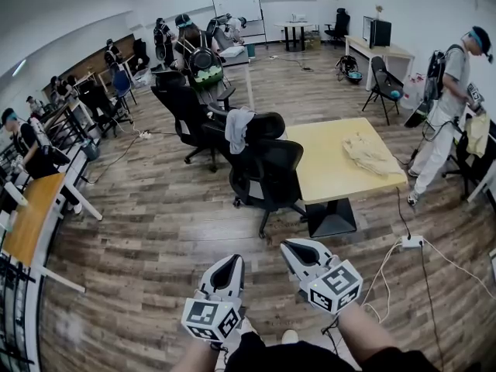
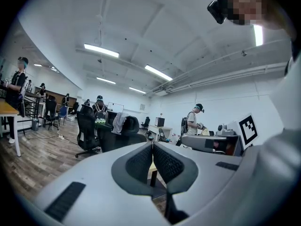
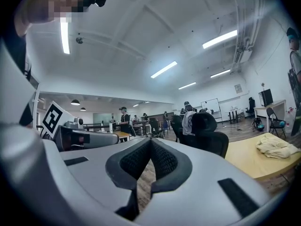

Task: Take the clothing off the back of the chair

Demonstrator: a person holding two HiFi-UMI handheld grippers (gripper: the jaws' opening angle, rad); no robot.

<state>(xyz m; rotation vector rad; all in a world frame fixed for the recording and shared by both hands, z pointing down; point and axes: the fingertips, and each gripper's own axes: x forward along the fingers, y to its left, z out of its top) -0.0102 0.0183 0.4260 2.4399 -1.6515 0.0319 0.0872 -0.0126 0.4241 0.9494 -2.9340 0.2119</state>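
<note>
A grey garment (image 1: 238, 128) hangs over the back of a black office chair (image 1: 267, 124) beside the yellow table (image 1: 329, 178). The garment (image 2: 118, 122) also shows far ahead in the left gripper view, and the right gripper view has the garment (image 3: 188, 122) on the chair's headrest. My left gripper (image 1: 232, 261) and right gripper (image 1: 297, 247) are low in the head view, well short of the chairs, side by side and level. Both are shut with nothing between the pads: left gripper (image 2: 152, 147), right gripper (image 3: 150, 142).
A second black chair (image 1: 271, 170) stands in front of the one with the garment, and another chair (image 1: 184, 107) behind it. A beige cloth (image 1: 372, 155) lies on the yellow table. People stand at the right (image 1: 446, 107) and back. A power strip and cables (image 1: 411, 242) lie on the wooden floor.
</note>
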